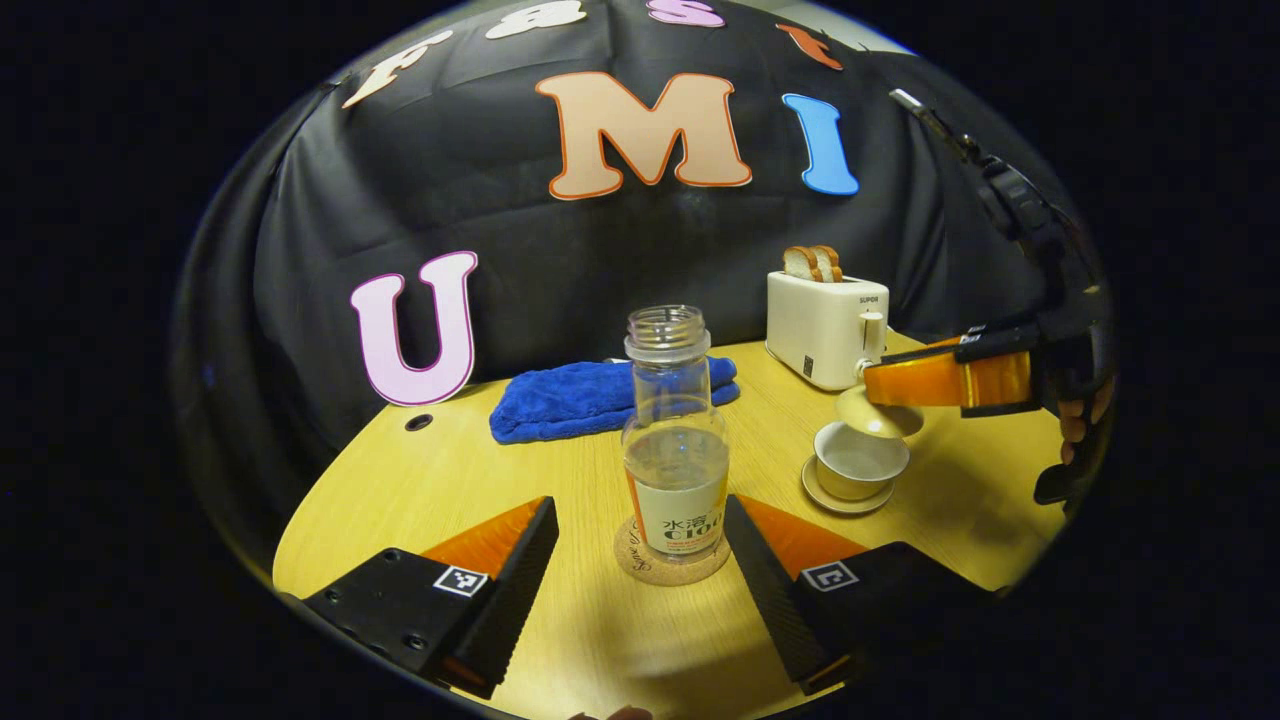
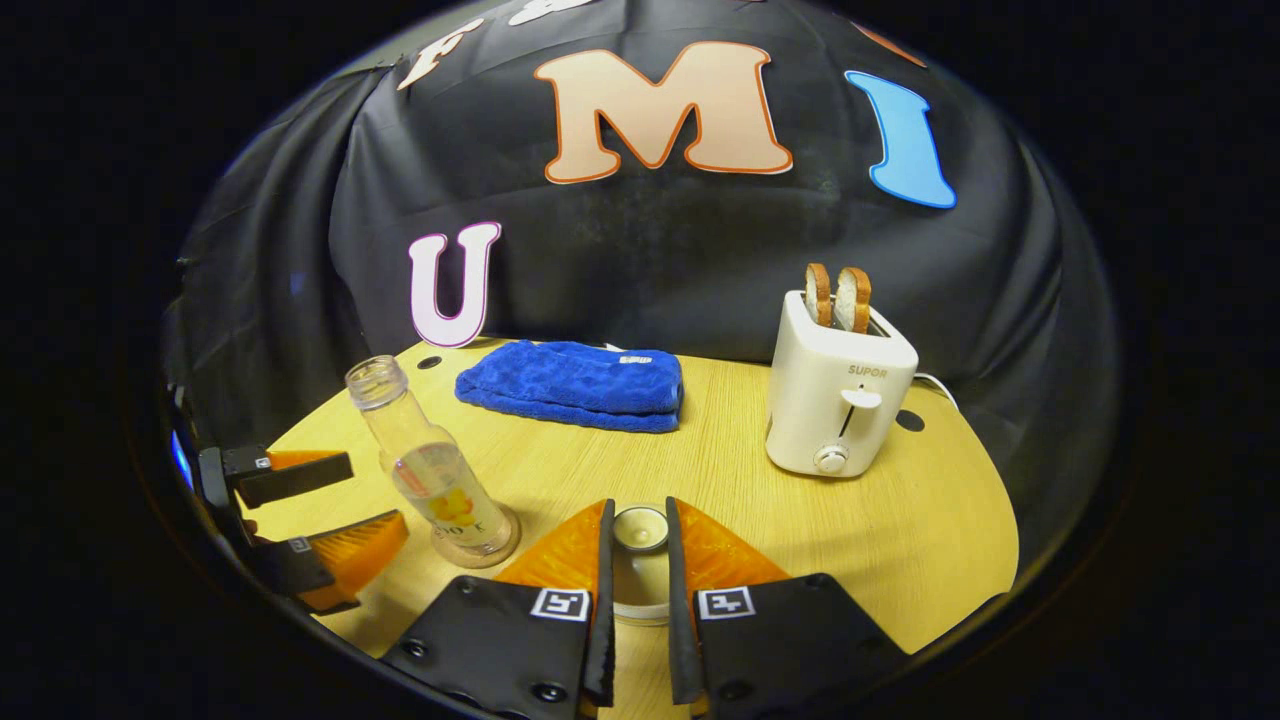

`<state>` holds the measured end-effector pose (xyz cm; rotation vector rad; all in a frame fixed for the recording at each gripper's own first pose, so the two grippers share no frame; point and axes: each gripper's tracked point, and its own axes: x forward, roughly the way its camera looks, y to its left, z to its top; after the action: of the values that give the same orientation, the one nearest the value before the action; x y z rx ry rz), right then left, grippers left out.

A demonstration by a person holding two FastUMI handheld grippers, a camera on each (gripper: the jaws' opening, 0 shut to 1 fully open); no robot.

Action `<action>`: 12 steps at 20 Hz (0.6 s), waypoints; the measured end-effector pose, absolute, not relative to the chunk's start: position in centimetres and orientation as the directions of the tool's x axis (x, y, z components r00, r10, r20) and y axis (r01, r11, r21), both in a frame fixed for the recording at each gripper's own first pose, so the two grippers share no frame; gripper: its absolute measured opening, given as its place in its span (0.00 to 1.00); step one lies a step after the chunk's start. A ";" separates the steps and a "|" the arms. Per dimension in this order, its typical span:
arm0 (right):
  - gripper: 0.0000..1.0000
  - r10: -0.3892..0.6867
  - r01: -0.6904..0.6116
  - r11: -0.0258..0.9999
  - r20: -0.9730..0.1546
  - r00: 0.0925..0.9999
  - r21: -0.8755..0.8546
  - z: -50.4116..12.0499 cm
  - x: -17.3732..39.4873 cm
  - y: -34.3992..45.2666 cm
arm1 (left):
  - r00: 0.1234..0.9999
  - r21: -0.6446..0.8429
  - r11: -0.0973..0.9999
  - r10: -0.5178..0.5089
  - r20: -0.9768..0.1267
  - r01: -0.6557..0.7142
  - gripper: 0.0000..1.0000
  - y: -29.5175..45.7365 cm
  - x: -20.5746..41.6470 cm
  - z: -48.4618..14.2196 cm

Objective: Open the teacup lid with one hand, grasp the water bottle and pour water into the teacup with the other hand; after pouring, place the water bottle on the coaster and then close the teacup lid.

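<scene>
From the left gripper view, my left gripper (image 1: 640, 560) stands released, jaws wide either side of the water bottle (image 1: 675, 450), which sits upright on the coaster (image 1: 640, 562); the teacup (image 1: 858, 470) is uncovered. From the right gripper view, my right gripper (image 2: 638, 560) clenches the teacup lid (image 2: 640, 528). Pouring looks finished; next I should lower the lid squarely onto the cup

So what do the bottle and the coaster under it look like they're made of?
The clear capless water bottle looks like glossy plastic: see-through walls, threaded neck, paper-like label. The round tan coaster looks like matte cork, speckled and grainy, though that's a guess.
</scene>
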<state>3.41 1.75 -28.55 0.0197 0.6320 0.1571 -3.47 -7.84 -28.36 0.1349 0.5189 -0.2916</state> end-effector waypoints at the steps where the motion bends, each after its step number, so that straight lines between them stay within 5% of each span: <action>1: 0.27 0.151 -0.136 0.988 -0.590 0.793 0.070 -29.0 3.5 1.8 | 0.829 0.049 0.952 -0.236 -0.508 0.301 0.97 -7.7 -3.7 -28.2; 12: 0.24 0.143 -0.122 0.990 -0.616 0.775 0.077 -32.9 2.9 1.8 | 0.844 0.078 0.962 -0.190 -0.501 0.263 0.97 -5.6 -4.8 -26.0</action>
<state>2.93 1.75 -32.89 0.0333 0.6693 0.1436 -4.84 -5.59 -25.98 0.1456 0.5128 -0.2398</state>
